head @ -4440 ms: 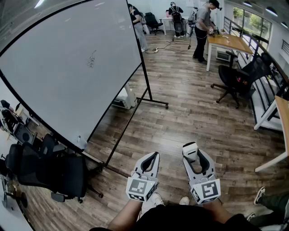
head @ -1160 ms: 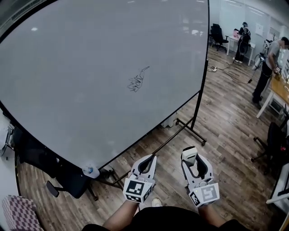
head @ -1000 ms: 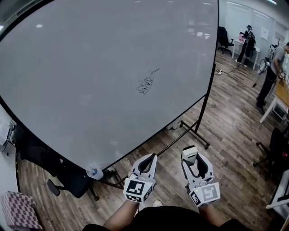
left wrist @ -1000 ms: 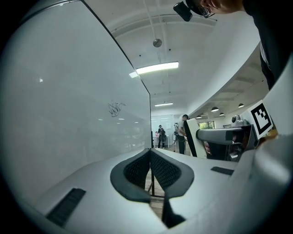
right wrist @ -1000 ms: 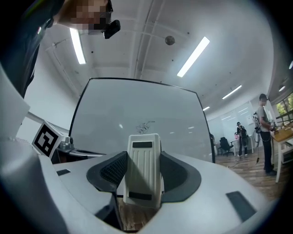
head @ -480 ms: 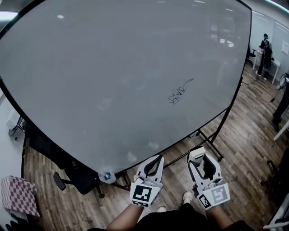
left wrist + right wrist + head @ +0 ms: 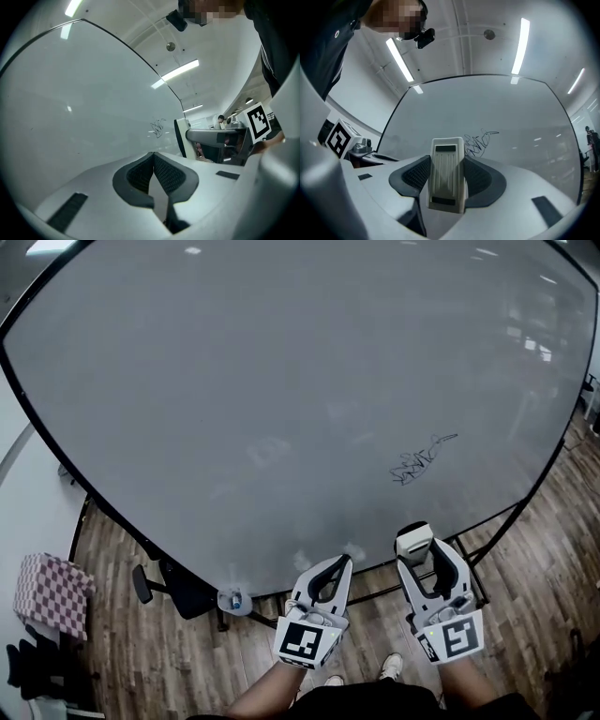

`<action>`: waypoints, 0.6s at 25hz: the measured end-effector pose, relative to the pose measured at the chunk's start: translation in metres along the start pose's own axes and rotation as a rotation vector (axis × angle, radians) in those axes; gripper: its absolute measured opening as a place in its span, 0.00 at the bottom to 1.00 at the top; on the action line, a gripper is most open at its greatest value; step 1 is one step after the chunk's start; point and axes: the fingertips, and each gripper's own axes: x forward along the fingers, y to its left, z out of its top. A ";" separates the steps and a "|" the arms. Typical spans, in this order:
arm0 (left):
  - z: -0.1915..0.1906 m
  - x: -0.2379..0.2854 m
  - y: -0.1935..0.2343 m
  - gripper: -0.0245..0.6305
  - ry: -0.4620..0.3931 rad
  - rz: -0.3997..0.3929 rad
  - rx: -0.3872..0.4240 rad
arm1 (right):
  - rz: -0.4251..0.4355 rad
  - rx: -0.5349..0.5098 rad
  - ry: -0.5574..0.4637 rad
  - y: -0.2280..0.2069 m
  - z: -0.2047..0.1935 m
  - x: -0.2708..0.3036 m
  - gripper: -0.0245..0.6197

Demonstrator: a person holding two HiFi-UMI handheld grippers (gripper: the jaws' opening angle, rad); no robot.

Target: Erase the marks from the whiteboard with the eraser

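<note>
A large whiteboard (image 7: pixel 234 381) fills the head view, with a black scribble (image 7: pixel 420 459) at its lower right. My right gripper (image 7: pixel 415 542) is shut on a white eraser (image 7: pixel 413 543), held below the scribble and apart from the board. In the right gripper view the eraser (image 7: pixel 447 173) stands between the pads with the scribble (image 7: pixel 479 142) just beyond its top. My left gripper (image 7: pixel 342 563) is shut with nothing in it, near the board's lower edge. The left gripper view shows its pads (image 7: pixel 164 176) touching, the scribble (image 7: pixel 158 127) ahead and the eraser (image 7: pixel 181 136) to the right.
A small bottle cap-like object (image 7: pixel 231 600) sits at the board's bottom rim, left of my grippers. A dark office chair (image 7: pixel 178 589) stands behind the board's lower edge. A pink checkered cushion (image 7: pixel 49 591) lies on the wood floor at far left. The board's stand legs (image 7: pixel 478 579) cross the floor.
The view has swung left and closer: the whiteboard now fills the frame and the scribble has shifted right, above my right gripper. Both grippers keep the same hold.
</note>
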 end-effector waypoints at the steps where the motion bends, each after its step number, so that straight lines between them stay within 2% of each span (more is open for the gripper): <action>1: 0.002 0.003 0.003 0.07 -0.001 0.019 0.009 | 0.026 -0.007 -0.010 -0.001 0.002 0.008 0.42; 4: 0.001 0.010 0.012 0.07 0.005 0.066 0.062 | 0.096 -0.024 -0.031 -0.001 0.008 0.029 0.42; 7: 0.007 0.020 0.019 0.07 0.000 0.128 0.052 | 0.132 -0.043 -0.034 0.000 0.010 0.052 0.42; 12: 0.016 0.027 0.035 0.07 -0.025 0.244 0.099 | 0.182 -0.076 -0.099 0.008 0.022 0.083 0.42; 14: 0.015 0.027 0.039 0.07 -0.020 0.291 0.110 | 0.188 -0.121 -0.120 0.008 0.024 0.094 0.42; 15: 0.014 0.027 0.041 0.07 -0.014 0.309 0.117 | 0.189 -0.162 -0.100 0.008 0.021 0.098 0.42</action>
